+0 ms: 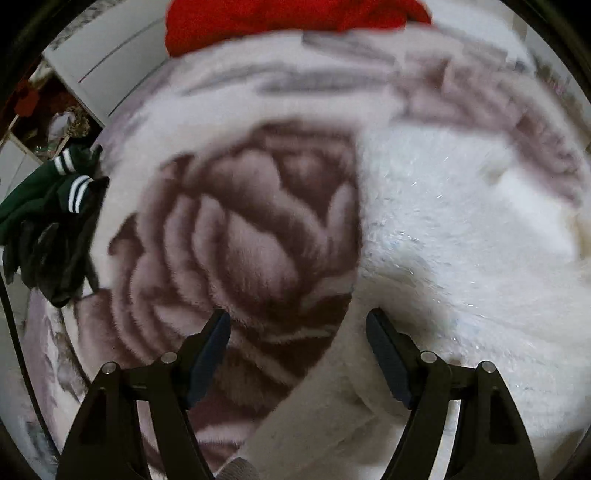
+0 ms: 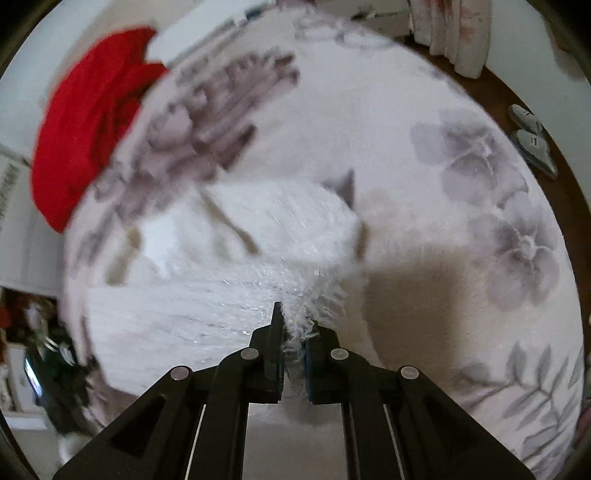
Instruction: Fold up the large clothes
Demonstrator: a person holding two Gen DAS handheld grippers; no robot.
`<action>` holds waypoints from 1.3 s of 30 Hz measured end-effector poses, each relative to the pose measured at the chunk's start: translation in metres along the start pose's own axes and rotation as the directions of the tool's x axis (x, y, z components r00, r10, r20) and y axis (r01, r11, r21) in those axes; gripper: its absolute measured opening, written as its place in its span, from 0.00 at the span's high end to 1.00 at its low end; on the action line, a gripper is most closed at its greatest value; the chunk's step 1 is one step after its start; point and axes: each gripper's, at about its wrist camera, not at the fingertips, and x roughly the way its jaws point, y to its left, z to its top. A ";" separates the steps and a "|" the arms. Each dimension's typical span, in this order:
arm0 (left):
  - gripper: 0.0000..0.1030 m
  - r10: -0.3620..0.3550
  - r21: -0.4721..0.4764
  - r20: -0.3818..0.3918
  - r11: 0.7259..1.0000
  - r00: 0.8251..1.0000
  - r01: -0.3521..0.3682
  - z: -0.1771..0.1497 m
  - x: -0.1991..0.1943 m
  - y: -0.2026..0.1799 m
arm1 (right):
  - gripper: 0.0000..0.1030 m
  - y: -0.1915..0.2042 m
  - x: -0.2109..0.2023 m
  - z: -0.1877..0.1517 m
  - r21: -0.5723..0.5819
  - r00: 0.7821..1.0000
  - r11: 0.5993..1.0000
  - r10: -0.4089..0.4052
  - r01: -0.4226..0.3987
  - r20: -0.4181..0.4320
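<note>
A plush fleece blanket (image 1: pixel 236 229) printed with large mauve-brown roses on pale pink fills most of both views, its nap soft and slightly blurred; in the right wrist view the same blanket (image 2: pixel 491 192) shows grey flowers and leafy sprigs toward the right and lower right. On it lies the white fuzzy garment (image 1: pixel 461 236), a long-pile, shaggy knit with glinting fibres, occupying the right half of the left wrist view and the centre of the right wrist view (image 2: pixel 258 221), where part of it is bunched in a rounded mound. A red garment (image 1: pixel 288 22), smooth and crumpled, sits at the top edge of the left view and in the upper left of the right view (image 2: pixel 92 122). A dark green garment with white-striped cuffs (image 1: pixel 48 192) is heaped at the left edge, beside the blanket. A pair of pale slippers (image 2: pixel 532 140) rests on brown floor at the upper right. The left tool (image 1: pixel 297 325) hangs spread wide above the blanket, nothing between its dark flat pads. The right tool (image 2: pixel 295 328) is clenched on a tuft of the white fuzzy garment's edge, fibres sprouting between its tips.
</note>
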 end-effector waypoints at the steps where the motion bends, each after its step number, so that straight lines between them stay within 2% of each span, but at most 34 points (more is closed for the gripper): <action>1: 0.28 -0.009 0.000 -0.021 1.000 1.000 0.009 0.000 0.007 0.002 | 0.91 -0.004 0.012 -0.002 0.003 0.999 1.000 0.014 -0.014 -0.040; 2: 0.28 -0.029 -0.010 -0.022 1.000 0.999 0.029 0.000 0.006 0.006 | 0.90 -0.009 0.023 -0.006 0.014 0.995 0.999 0.036 -0.035 -0.097; 3: 0.28 -0.059 -0.017 -0.015 0.998 0.998 0.059 -0.002 -0.002 0.013 | 0.83 -0.017 0.028 -0.011 0.043 0.987 0.998 0.062 -0.056 -0.147; 4: 0.28 -0.101 -0.012 -0.012 0.995 0.995 0.101 -0.006 -0.014 0.021 | 0.69 -0.025 0.025 -0.016 0.072 0.984 0.994 0.088 -0.078 -0.153; 5: 0.28 -0.170 -0.013 -0.021 0.985 0.985 0.169 -0.014 -0.028 0.031 | 0.60 -0.034 0.017 -0.025 0.105 0.981 0.988 0.125 -0.110 -0.146; 6: 0.28 -0.222 -0.021 -0.027 0.975 0.975 0.221 -0.022 -0.038 0.039 | 0.46 -0.045 0.006 -0.039 0.136 0.977 0.981 0.156 -0.136 -0.144; 8: 0.28 -0.325 -0.045 -0.050 0.945 0.944 0.323 -0.055 -0.061 0.064 | 0.43 -0.068 -0.013 -0.071 0.182 0.972 0.972 0.175 -0.147 -0.153; 9: 0.28 -0.345 -0.048 -0.065 0.938 0.936 0.343 -0.068 -0.067 0.072 | 0.41 -0.079 -0.019 -0.089 0.197 0.972 0.971 0.168 -0.134 -0.167; 12: 0.28 -0.337 -0.052 -0.164 0.941 0.927 0.333 -0.124 -0.068 0.093 | 0.37 -0.114 -0.030 -0.150 0.255 0.963 0.964 0.135 -0.074 -0.233; 15: 0.28 -0.345 -0.090 -0.292 0.938 0.892 0.334 -0.172 -0.041 0.103 | 0.35 -0.140 -0.020 -0.201 0.311 0.945 0.947 0.170 -0.078 -0.280; 16: 0.28 -0.365 -0.105 -0.309 0.931 0.878 0.350 -0.185 -0.031 0.103 | 0.35 -0.144 -0.014 -0.210 0.315 0.941 0.945 0.184 -0.090 -0.283; 17: 0.28 -0.374 -0.107 -0.300 0.928 0.878 0.358 -0.190 -0.028 0.103 | 0.35 -0.146 -0.008 -0.218 0.317 0.939 0.943 0.193 -0.098 -0.285; 19: 0.29 -0.396 -0.083 -0.238 0.918 0.887 0.388 -0.195 -0.029 0.099 | 0.35 -0.148 -0.002 -0.222 0.331 0.941 0.937 0.207 -0.112 -0.269; 21: 0.47 -0.405 -0.073 -0.182 0.914 0.896 0.399 -0.199 -0.035 0.098 | 0.35 -0.146 0.002 -0.223 0.319 0.944 0.943 0.188 -0.097 -0.270; 22: 0.73 -0.409 -0.067 -0.156 0.913 0.899 0.403 -0.201 -0.040 0.099 | 0.35 -0.145 0.003 -0.224 0.313 0.946 0.946 0.173 -0.083 -0.273; 23: 0.82 -0.420 -0.062 -0.126 0.907 0.899 0.416 -0.204 -0.046 0.101 | 0.36 -0.143 0.001 -0.224 0.298 0.950 0.953 0.143 -0.057 -0.276; 25: 0.85 -0.448 -0.058 -0.088 0.894 0.890 0.444 -0.209 -0.058 0.104 | 0.36 -0.140 -0.003 -0.222 0.247 0.959 0.969 0.041 0.031 -0.280; 26: 0.86 -0.457 -0.053 -0.066 0.889 0.887 0.454 -0.212 -0.065 0.105 | 0.36 -0.139 -0.004 -0.223 0.240 0.958 0.970 0.044 0.027 -0.282; 27: 0.87 -0.464 -0.053 -0.055 0.885 0.884 0.462 -0.213 -0.070 0.106 | 0.36 -0.138 -0.002 -0.228 0.247 0.953 0.969 0.080 -0.005 -0.292; 28: 0.87 -0.474 -0.054 -0.041 0.880 0.880 0.472 -0.215 -0.075 0.106 | 0.48 -0.138 0.000 -0.233 0.257 0.947 0.966 0.116 -0.037 -0.298; 30: 0.88 -0.491 -0.053 -0.010 0.870 0.871 0.490 -0.216 -0.086 0.108 | 0.83 -0.137 -0.002 -0.245 0.276 0.959 0.960 0.121 -0.047 -0.258; 31: 0.88 -0.496 -0.054 0.008 0.867 0.868 0.496 -0.218 -0.092 0.109 | 0.88 -0.137 -0.003 -0.252 0.300 0.960 0.952 0.136 -0.059 -0.243; 35: 0.89 -0.523 -0.068 0.058 0.847 0.850 0.526 -0.216 -0.112 0.124 | 0.90 -0.119 -0.041 -0.262 0.305 0.974 0.949 0.140 -0.081 -0.176; 39: 0.90 -0.555 -0.101 0.075 0.822 0.829 0.560 -0.229 -0.136 0.135 | 0.91 -0.118 -0.085 -0.281 0.311 0.973 0.943 0.173 -0.118 -0.153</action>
